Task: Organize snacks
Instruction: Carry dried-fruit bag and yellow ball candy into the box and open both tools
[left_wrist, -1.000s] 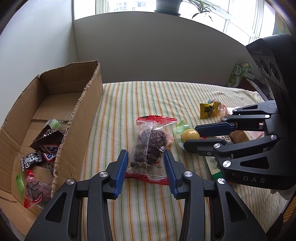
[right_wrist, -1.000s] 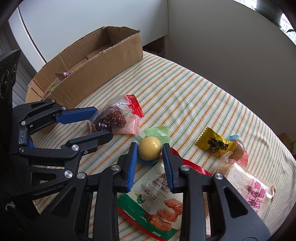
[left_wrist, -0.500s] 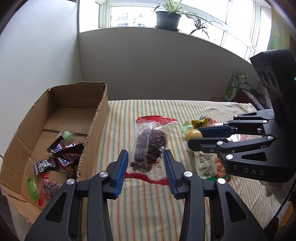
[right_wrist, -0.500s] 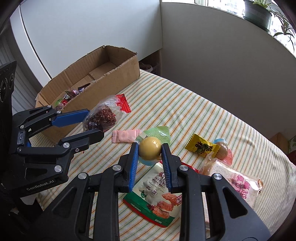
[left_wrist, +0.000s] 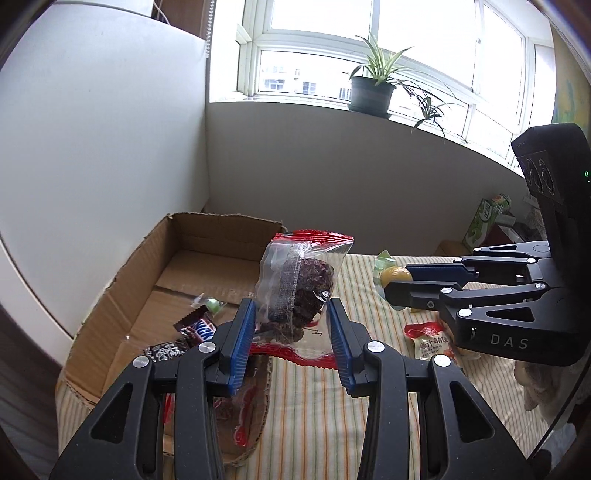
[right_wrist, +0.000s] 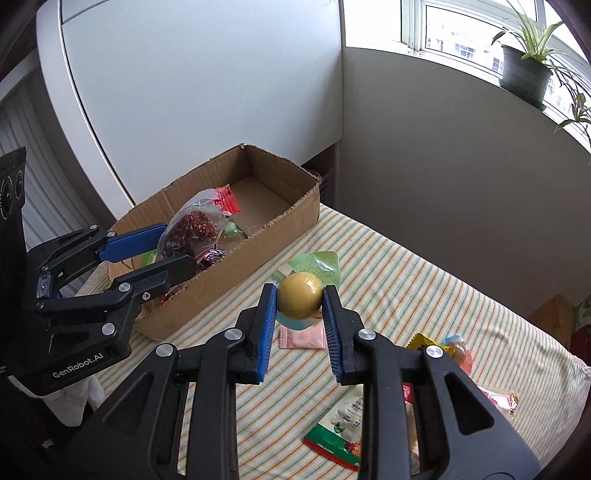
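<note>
My left gripper (left_wrist: 291, 325) is shut on a clear bag of dark dried fruit (left_wrist: 299, 288) with red sealed ends, lifted off the striped cloth beside the cardboard box (left_wrist: 147, 266). In the right wrist view that bag (right_wrist: 192, 229) hangs over the box's near wall (right_wrist: 258, 254). My right gripper (right_wrist: 299, 306) is shut on a yellow ball-shaped snack (right_wrist: 300, 295) in a green-topped wrapper, held above the cloth. From the left wrist view the right gripper (left_wrist: 397, 278) sits to the right with the yellow snack (left_wrist: 395, 275) at its tips.
The box holds several wrapped snacks, among them a chocolate bar (left_wrist: 197, 326). On the striped cloth (right_wrist: 406, 280) lie a pink sachet (right_wrist: 301, 338), a yellow packet (right_wrist: 424, 341), a green-and-white pouch (right_wrist: 340, 432) and a red pouch (left_wrist: 430, 339). A potted plant (left_wrist: 371, 92) stands on the windowsill.
Both grippers have risen off the cloth with their snacks. The left one has carried the dried fruit bag toward the box; the pink sachet beneath it now lies uncovered.
</note>
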